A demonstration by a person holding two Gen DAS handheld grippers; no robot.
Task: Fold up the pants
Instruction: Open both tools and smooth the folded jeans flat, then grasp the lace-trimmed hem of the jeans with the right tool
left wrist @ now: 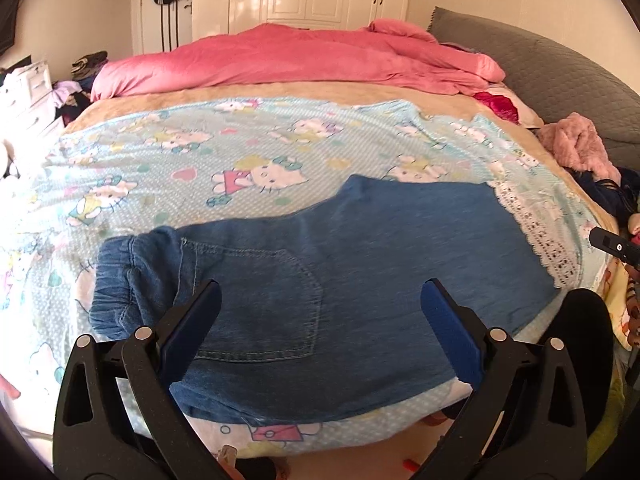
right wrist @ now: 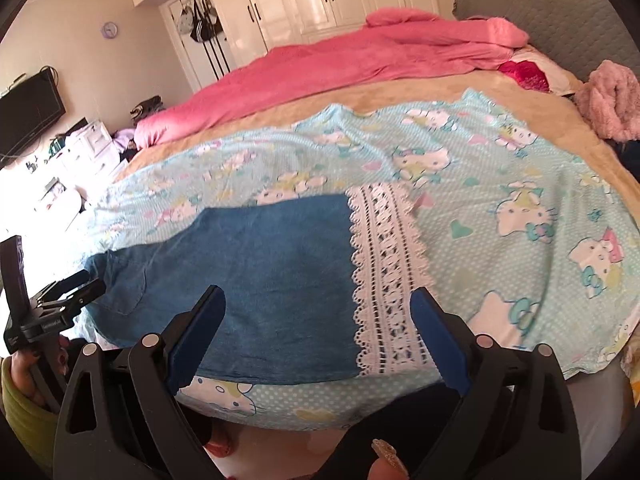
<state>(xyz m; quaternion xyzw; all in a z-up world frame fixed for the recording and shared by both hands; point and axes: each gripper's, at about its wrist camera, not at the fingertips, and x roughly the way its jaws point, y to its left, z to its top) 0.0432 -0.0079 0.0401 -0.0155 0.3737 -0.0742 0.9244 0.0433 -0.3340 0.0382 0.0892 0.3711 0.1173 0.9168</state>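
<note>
Blue denim pants (left wrist: 320, 272) lie flat on the bed, folded lengthwise, elastic waistband at the left, back pocket up, white lace hem (left wrist: 536, 232) at the right. My left gripper (left wrist: 320, 300) is open and empty, hovering over the pocket area near the waist. In the right wrist view the pants (right wrist: 264, 280) run left to the lace hem (right wrist: 384, 276). My right gripper (right wrist: 318, 306) is open and empty over the leg end, its fingers astride the denim and lace. The left gripper's body (right wrist: 44, 308) shows at the left edge.
The pants lie on a light blue cartoon-cat sheet (left wrist: 200, 152) near the bed's front edge. A pink duvet (left wrist: 288, 60) lies across the back. A fluffy pink garment (left wrist: 576, 144) and a grey headboard (left wrist: 560, 68) are at the right. White wardrobes stand behind.
</note>
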